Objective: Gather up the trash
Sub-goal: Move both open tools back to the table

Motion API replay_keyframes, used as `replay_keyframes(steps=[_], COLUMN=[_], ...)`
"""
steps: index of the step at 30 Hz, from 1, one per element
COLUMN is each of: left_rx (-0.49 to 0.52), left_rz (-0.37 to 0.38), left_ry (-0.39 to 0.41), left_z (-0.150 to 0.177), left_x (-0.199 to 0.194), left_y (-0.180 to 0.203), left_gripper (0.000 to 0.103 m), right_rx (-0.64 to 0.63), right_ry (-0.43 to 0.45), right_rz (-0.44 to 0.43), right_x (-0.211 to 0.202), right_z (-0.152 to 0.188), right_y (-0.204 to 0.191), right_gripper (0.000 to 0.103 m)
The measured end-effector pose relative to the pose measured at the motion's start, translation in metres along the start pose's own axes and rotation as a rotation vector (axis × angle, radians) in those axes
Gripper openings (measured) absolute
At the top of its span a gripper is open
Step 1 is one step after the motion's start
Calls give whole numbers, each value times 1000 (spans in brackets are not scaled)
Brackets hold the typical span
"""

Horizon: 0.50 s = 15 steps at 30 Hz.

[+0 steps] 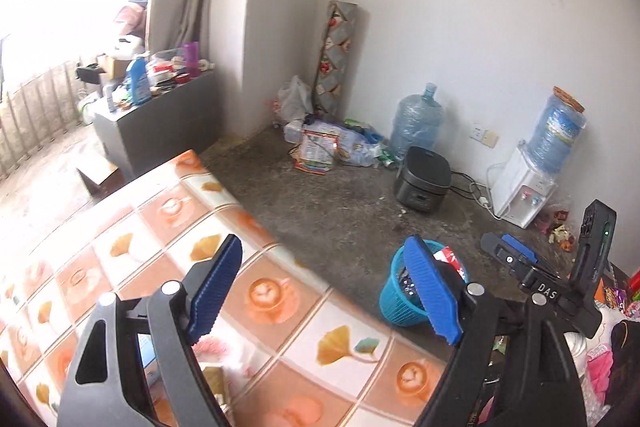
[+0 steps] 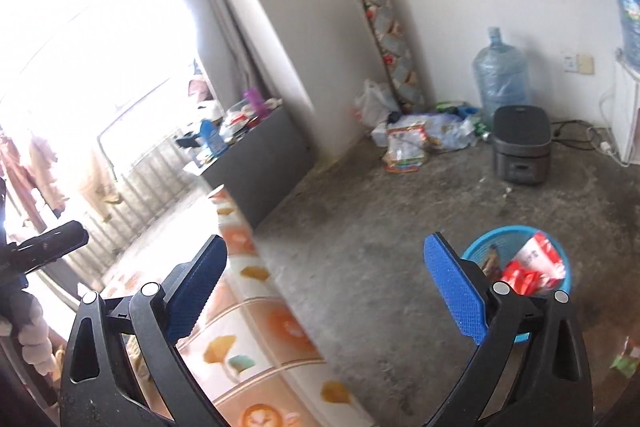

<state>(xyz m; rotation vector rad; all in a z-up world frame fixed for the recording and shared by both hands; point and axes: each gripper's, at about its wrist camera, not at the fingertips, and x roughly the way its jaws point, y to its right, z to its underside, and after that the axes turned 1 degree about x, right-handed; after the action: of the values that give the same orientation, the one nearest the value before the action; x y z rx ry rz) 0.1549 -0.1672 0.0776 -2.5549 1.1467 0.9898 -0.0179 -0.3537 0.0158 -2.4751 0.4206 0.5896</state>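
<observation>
A blue plastic waste basket (image 1: 394, 301) (image 2: 486, 245) stands on the grey floor beside the table. Red and white wrappers (image 2: 532, 265) (image 1: 450, 259) lie inside it. My left gripper (image 1: 324, 283) hangs open over the table's edge, nothing between its blue pads; its right finger (image 1: 430, 291) covers part of the basket. My right gripper (image 2: 324, 283) is open wide and empty above the floor, the basket just behind its right finger (image 2: 454, 291). In the left wrist view the right gripper (image 1: 516, 261) shows at the right, past the basket.
The table (image 1: 248, 307) wears an orange and white cloth with cups and leaves. A black rice cooker (image 1: 422, 185), a water jug (image 1: 416, 121), a dispenser (image 1: 524, 187) and a pile of bags (image 1: 332, 145) line the far wall. A cluttered grey cabinet (image 1: 160, 123) stands left.
</observation>
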Motion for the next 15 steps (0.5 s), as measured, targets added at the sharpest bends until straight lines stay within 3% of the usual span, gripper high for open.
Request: replay_keyframes(steps=[6,15], left_rx=[-136,-320], left_rz=[-200,-394], left_ry=[-27,-129], left_z=[50,127], left_x=[-48,-75], left_y=[-66,-125], left_gripper=[81,81], right_rx=[-47,-220], right_ry=[-209,-385], right_rz=[-227,-397], right_x=[17,21], right_z=[35,77], right_y=[-70,-140], right_gripper=[95,95])
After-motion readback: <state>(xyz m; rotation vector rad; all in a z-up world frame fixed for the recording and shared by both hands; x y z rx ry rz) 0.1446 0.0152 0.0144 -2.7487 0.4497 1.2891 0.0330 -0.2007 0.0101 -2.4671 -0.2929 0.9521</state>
